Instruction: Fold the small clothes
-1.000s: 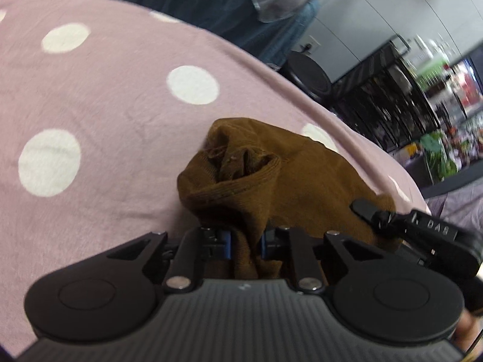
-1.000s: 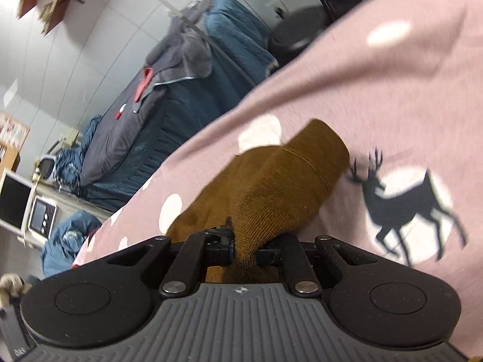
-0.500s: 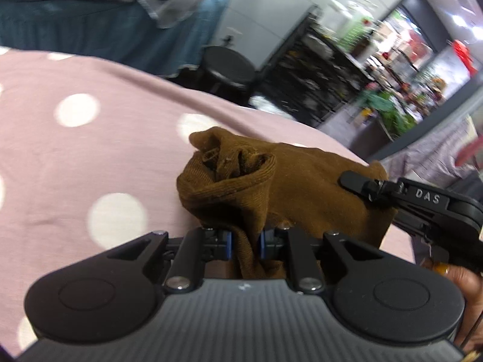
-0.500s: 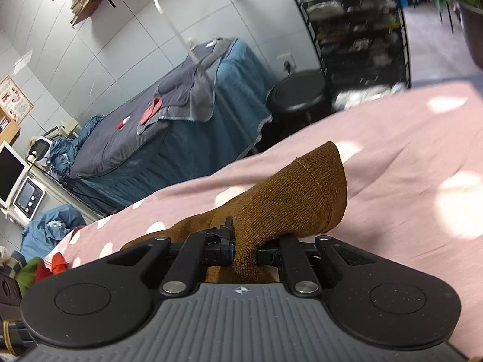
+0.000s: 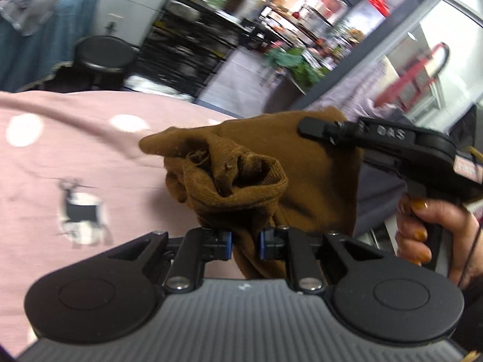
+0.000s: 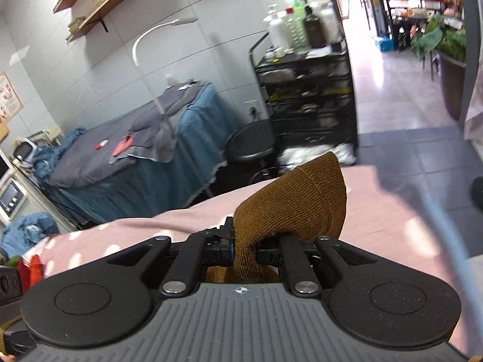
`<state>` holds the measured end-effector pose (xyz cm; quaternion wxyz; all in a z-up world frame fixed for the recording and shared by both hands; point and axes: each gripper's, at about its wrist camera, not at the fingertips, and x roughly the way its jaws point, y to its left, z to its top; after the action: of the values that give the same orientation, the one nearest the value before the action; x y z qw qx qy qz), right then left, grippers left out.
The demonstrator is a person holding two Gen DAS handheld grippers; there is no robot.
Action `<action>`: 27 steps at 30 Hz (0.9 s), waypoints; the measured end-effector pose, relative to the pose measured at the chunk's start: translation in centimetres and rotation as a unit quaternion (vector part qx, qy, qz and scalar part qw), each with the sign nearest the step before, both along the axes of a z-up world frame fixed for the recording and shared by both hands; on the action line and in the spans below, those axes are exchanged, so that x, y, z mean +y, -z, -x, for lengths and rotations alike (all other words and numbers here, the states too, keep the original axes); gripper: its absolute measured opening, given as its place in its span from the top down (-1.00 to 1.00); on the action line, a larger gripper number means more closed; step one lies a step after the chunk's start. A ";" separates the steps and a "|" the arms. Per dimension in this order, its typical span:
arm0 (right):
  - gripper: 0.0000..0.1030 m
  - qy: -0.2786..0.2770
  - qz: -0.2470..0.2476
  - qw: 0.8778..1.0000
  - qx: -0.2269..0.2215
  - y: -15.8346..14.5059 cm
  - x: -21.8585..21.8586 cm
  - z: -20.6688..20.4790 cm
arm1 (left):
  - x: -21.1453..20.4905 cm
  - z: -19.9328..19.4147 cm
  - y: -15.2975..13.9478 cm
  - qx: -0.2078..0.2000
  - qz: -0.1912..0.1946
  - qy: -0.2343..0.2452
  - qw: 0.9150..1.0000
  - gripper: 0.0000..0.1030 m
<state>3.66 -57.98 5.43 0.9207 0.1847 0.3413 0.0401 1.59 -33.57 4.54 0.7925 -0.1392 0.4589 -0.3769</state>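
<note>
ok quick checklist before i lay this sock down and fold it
1. Left gripper shut on the sock: ok, cloth is pinched between the blue pads.
2. Right gripper shut on the sock: ok, the knit bunches between its fingers.
3. Sock off the pink sheet: ok, it seems held up between both grippers.
4. Sock flat and stretched: not ok, the cuff end is crumpled and gaping.
5. Landing spot free: cannot tell, the sheet under the sock is hidden.
6. Grippers apart: ok, the right one shows beyond the sock, not touching the left.
</note>
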 end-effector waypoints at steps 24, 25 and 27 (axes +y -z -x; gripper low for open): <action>-0.89 0.206 -0.045 0.975 0.070 9.7 -9.9 7.4 | -5.8 3.4 9.5 0.171 -0.059 0.049 0.982 0.64; -0.89 0.195 -0.047 0.977 0.070 9.5 -9.7 8.5 | -5.6 3.4 9.5 0.171 -0.057 0.049 0.982 0.58; -0.89 0.175 -0.059 0.980 0.071 9.6 -9.3 10.7 | -5.1 1.9 10.0 0.171 -0.055 0.049 0.982 0.48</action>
<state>-6.99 -67.30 -4.20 0.8742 0.2983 0.3656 -0.1144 -0.35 -38.64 -5.47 0.6893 -0.1349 0.6142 -0.3598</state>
